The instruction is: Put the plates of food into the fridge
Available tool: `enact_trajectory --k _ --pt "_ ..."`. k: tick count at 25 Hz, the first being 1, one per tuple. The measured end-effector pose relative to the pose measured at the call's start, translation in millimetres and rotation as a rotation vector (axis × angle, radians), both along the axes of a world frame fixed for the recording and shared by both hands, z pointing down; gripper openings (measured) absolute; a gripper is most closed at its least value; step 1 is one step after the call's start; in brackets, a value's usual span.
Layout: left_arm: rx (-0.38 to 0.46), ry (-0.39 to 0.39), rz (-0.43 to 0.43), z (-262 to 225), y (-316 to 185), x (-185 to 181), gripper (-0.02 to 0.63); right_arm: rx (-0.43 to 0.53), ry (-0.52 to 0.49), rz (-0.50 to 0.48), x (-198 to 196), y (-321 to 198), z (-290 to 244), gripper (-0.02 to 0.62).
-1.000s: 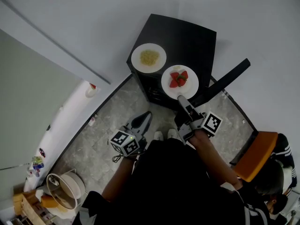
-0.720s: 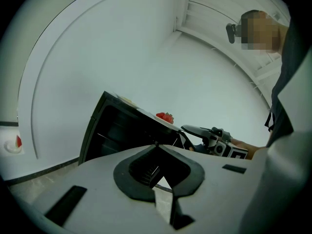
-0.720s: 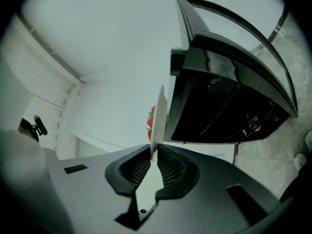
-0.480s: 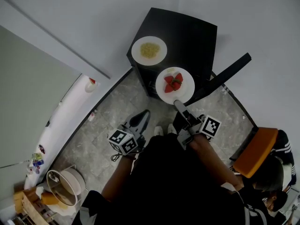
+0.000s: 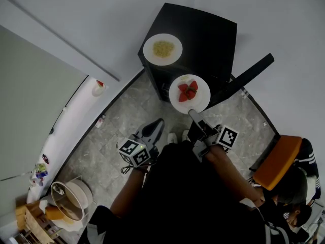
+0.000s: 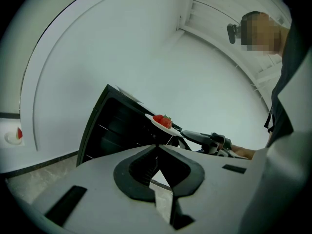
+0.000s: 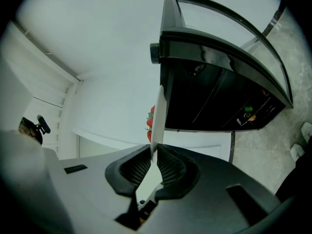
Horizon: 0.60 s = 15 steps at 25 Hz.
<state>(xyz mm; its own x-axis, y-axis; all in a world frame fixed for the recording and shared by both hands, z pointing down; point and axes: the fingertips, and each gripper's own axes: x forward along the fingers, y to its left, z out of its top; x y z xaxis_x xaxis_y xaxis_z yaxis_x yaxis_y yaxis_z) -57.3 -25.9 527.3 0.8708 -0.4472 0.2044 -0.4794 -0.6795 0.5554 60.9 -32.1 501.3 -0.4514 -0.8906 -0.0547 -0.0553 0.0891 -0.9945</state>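
A white plate of strawberries (image 5: 189, 93) hangs level in front of the black fridge (image 5: 208, 34), just past its front edge. My right gripper (image 5: 193, 114) is shut on the plate's near rim. In the right gripper view the strawberry plate (image 7: 157, 116) shows edge-on between the jaws of that gripper (image 7: 153, 152), with the fridge (image 7: 214, 91) close on the right. A second white plate with yellow food (image 5: 162, 49) rests on the fridge top. My left gripper (image 5: 156, 125) hangs lower left, shut and empty. The left gripper view shows the strawberry plate (image 6: 163, 122) from the side.
A long dark panel (image 5: 244, 81), perhaps the fridge's door, sticks out at the fridge's right. An orange chair (image 5: 277, 161) with a seated person is at the right. At the bottom left stands a round white bin (image 5: 71, 202). Grey stone floor (image 5: 122, 121) lies below.
My right gripper has drawn the strawberry plate off the fridge top and a little toward me. The left gripper has hardly moved.
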Motion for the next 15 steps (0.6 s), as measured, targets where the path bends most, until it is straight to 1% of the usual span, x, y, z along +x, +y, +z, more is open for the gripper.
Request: enact_trajectory --k 6,10,15 --pt "0.002 -0.003 0.002 -0.3 -0.3 -0.4 0.026 -0.029 -0.008 0.013 4.0 0.2 18.3 0.052" --pt "0.001 -0.003 0.010 -2.0 0.9 -2.5 0.026 -0.063 -0.044 0.032 2.6 1.1 25.7 0.052" --pt "-0.003 -0.007 0.018 2.4 -9.1 9.9 0.025 -0.084 -0.008 0.031 14.1 -10.2 47.8 0.052"
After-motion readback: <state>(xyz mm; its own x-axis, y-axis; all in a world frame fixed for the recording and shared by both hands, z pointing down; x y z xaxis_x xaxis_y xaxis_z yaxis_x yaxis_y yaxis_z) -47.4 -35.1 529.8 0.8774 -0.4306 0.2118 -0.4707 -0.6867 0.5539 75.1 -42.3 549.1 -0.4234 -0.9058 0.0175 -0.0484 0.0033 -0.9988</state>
